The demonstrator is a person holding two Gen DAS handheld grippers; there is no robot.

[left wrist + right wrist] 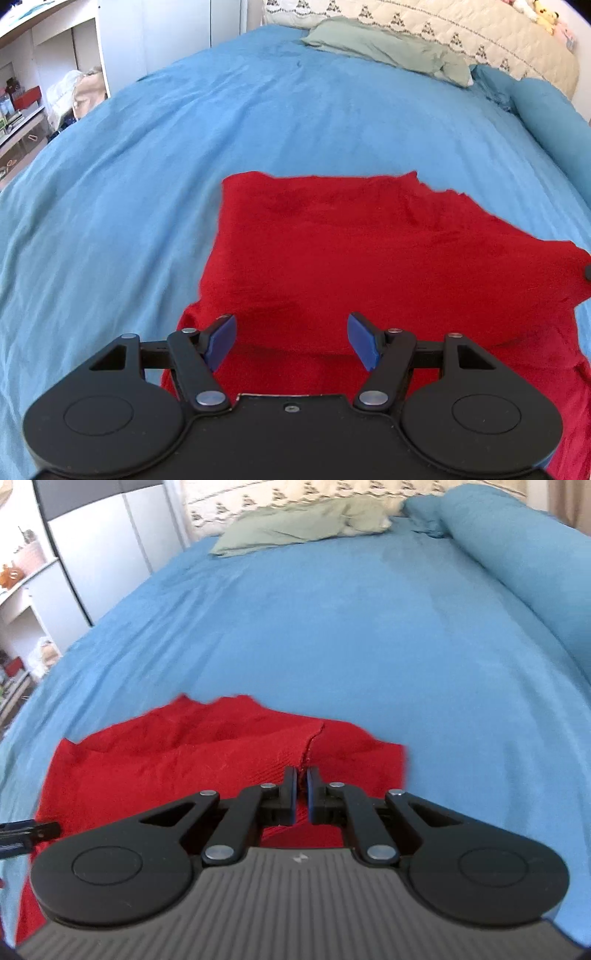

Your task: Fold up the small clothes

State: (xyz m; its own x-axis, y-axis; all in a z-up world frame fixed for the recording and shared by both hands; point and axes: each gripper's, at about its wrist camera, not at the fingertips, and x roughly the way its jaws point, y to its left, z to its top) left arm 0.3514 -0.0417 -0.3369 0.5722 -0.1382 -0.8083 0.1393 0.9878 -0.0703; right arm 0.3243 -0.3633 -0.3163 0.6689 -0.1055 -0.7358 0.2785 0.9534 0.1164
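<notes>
A red knit garment [369, 251] lies spread on the blue bedsheet [184, 155]. My left gripper [291, 339] is open, its blue pads wide apart, hovering over the garment's near edge and holding nothing. In the right wrist view the same red garment [184, 760] lies below and to the left. My right gripper [302, 790] is shut on a raised edge of the garment, with a thin fold of red fabric pinched between the fingers. The tip of the left gripper [29, 834] shows at the left edge of the right wrist view.
A sage green pillow [388, 48] and a quilted cream headboard [480, 40] are at the far end of the bed. A rolled blue blanket [517, 565] runs along the right side. White shelves [33, 92] and a wardrobe [110, 546] stand left of the bed.
</notes>
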